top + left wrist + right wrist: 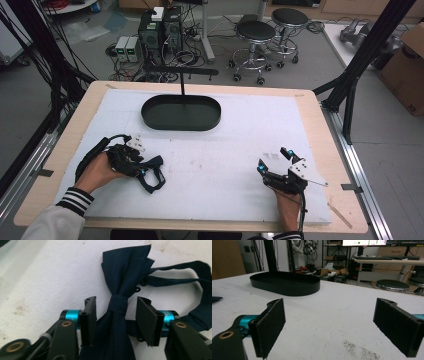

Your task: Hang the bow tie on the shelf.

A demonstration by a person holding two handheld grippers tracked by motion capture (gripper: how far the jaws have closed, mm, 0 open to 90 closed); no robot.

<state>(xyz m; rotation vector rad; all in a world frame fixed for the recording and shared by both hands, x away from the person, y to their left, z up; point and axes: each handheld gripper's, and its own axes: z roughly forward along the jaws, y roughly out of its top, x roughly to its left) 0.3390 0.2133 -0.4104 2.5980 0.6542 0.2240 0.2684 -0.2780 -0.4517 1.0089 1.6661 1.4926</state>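
Left gripper view: left gripper, jaws apart, straddles the dark navy fabric bow tie's knot, seemingly to pinch it; right gripper idles spread.

**Around the table**

Past the tabletop's far edge I see two black round stools on the floor, and left of them computer towers amid tangled cables. A cardboard box sits beyond the right edge.
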